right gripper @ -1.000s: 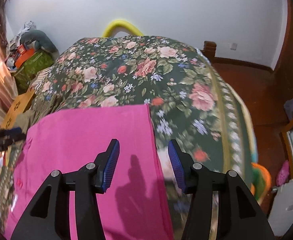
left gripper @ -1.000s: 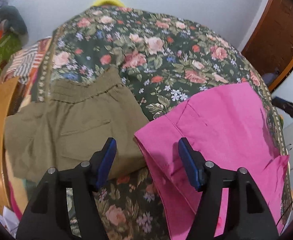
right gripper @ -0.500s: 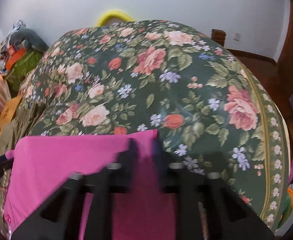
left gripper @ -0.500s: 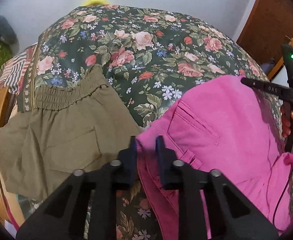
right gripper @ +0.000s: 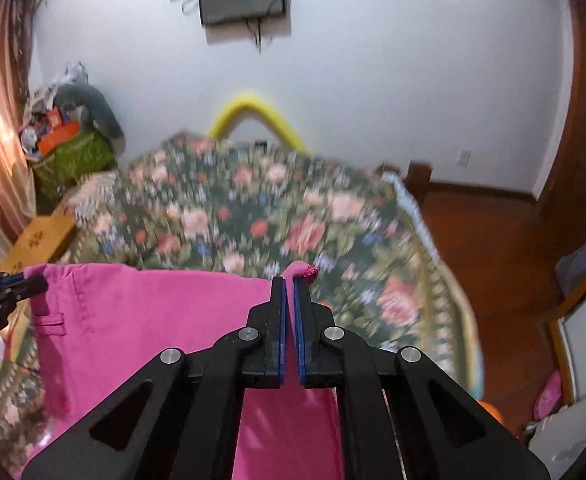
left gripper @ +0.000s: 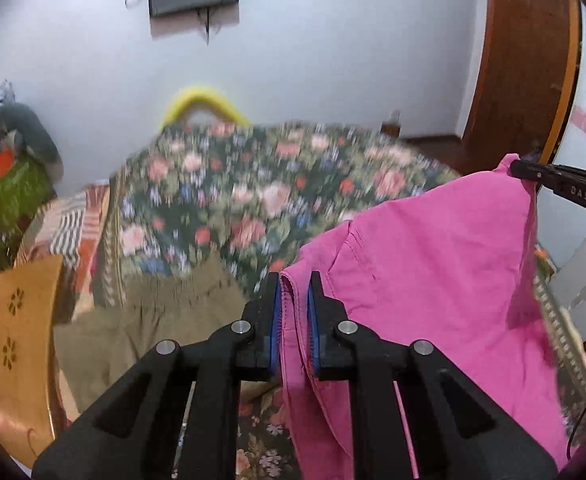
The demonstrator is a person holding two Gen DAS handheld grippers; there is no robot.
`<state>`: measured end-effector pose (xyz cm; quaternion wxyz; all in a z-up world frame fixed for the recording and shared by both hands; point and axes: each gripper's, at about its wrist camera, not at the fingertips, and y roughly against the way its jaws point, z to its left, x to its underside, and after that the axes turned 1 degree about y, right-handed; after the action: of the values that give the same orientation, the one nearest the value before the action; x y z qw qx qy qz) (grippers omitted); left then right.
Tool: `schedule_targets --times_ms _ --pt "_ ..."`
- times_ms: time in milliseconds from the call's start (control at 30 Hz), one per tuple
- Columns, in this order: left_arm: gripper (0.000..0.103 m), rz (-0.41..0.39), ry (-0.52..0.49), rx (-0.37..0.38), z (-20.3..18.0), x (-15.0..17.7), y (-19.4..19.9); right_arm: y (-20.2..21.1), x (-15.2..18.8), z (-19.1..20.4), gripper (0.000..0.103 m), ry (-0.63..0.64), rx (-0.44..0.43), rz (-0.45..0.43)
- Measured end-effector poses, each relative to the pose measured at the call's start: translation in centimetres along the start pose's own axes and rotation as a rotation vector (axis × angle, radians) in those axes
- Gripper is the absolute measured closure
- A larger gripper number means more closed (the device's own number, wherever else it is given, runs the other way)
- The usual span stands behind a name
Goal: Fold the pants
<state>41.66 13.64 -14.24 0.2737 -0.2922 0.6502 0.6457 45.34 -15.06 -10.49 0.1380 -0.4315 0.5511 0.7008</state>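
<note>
The pink pants (left gripper: 433,264) hang lifted above the floral bed, stretched between my two grippers. My left gripper (left gripper: 293,284) is shut on the waistband corner at the pants' left edge. My right gripper (right gripper: 290,284) is shut on the opposite pink corner, which bunches out past the fingertips. In the left wrist view the right gripper (left gripper: 533,172) shows at the far right holding the top corner. In the right wrist view the pants (right gripper: 141,328) spread leftward to the left gripper (right gripper: 33,284). The lower part of the pants is hidden behind the grippers.
A folded olive-green garment (left gripper: 133,320) lies on the floral bedspread (left gripper: 253,184) at the left. A wooden headboard piece (left gripper: 17,352) stands at the left edge. A yellow foam tube (right gripper: 257,112) is at the bed's far end. Wooden floor (right gripper: 493,248) lies to the right.
Both grippers closed on the pink pants' corners and then lifted them off the bed; the views tilted up toward the wall.
</note>
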Motion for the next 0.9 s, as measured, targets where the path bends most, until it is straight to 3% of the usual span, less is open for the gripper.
schedule_targets --times_ms 133,300,567,900 --pt "0.091 -0.029 -0.016 0.011 -1.1 -0.6 2.8 4.3 -0.4 0.2 0.100 0.003 -0.006 -0.053" --pt "0.091 -0.035 -0.056 -0.001 -2.0 1.0 5.8 8.5 2.0 0.6 0.100 -0.001 -0.027 -0.072" --pt "0.091 0.005 -0.083 -0.025 -2.2 5.9 9.1 12.4 7.6 1.0 0.100 -0.041 -0.050 -0.040" --pt "0.095 0.075 -0.187 -0.053 -3.7 13.7 11.2 14.9 14.7 2.1 0.100 -0.069 -0.051 0.035"
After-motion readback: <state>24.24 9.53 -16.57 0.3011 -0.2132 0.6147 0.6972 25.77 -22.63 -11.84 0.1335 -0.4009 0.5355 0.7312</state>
